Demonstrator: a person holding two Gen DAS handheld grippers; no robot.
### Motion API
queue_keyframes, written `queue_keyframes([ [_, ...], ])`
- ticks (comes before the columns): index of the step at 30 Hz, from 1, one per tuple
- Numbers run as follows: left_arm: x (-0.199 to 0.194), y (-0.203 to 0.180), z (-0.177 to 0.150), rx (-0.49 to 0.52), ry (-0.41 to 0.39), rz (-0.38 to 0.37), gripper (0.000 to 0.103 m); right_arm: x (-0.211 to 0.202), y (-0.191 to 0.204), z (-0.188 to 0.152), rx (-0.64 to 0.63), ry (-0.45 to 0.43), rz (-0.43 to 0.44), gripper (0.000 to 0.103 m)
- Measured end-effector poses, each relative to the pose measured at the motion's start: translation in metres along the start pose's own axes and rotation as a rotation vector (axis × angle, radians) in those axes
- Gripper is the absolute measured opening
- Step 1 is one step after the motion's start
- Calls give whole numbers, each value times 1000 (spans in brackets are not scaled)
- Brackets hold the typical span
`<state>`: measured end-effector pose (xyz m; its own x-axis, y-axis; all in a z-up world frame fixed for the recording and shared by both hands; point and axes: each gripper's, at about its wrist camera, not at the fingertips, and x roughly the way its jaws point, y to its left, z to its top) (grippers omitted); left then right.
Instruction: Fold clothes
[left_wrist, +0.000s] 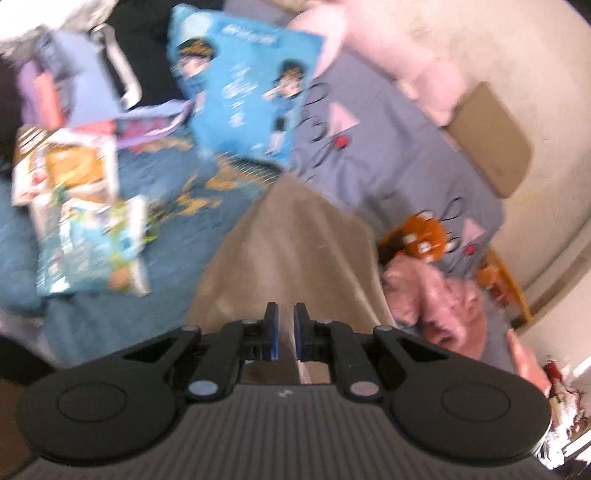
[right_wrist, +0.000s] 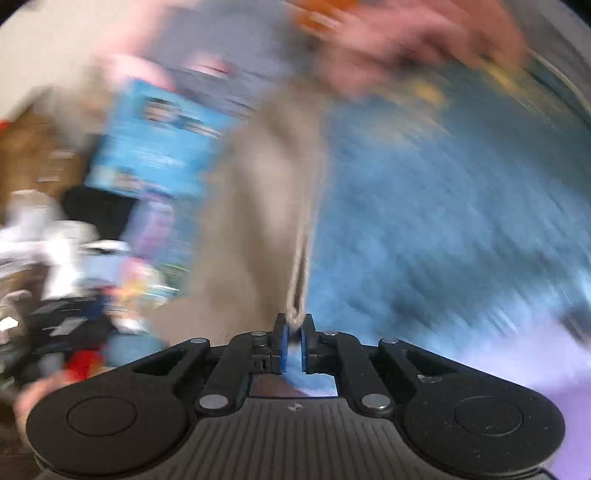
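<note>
Holding: both grippers grip one beige garment (left_wrist: 291, 236) lifted above a bed.
Left gripper (left_wrist: 286, 314): jaws nearly closed; the beige fabric passes through the narrow gap between the blue pads, so the jaws are clamped on it.
Right gripper (right_wrist: 293, 325): jaws nearly closed, pinching a folded edge of the same beige garment (right_wrist: 266, 206) between the blue pads.
Garment position: it hangs forward from both sets of jaws and drapes over the blue patterned bedspread (left_wrist: 110, 317).
Bed surface: a grey-blue blanket with pink triangles (left_wrist: 388, 155) lies on the far side of the garment.
Cushion: a bright blue cartoon-print cushion (left_wrist: 243, 88) stands beyond the garment, tilted.
Soft items: a pink fluffy item (left_wrist: 436, 295) lies just beside the garment's right edge; an orange plush toy (left_wrist: 417, 236) rests behind it.
Printed items: colourful books or packets (left_wrist: 81, 221) lie on the bedspread to the left, well apart from the garment.
Image quality: the right wrist view is heavily blurred; background detail there cannot be told.
</note>
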<state>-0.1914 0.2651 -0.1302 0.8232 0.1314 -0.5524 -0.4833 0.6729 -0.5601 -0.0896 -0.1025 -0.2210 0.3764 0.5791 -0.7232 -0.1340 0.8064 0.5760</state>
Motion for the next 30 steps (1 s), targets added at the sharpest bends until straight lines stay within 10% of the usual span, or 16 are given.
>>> queue_keyframes([
  [6,5,30,-3,-46,34,81,12,4,-24,-9,82,-2,-40,9],
  [16,58,29,5,55,182,166,58,10,8,32,-85,-82,-45,30],
  [22,94,5,41,166,146,161,89,30,40,86,-283,-141,-50,36],
  [30,170,-22,70,228,161,122,97,107,83,201,-476,-204,-89,42],
])
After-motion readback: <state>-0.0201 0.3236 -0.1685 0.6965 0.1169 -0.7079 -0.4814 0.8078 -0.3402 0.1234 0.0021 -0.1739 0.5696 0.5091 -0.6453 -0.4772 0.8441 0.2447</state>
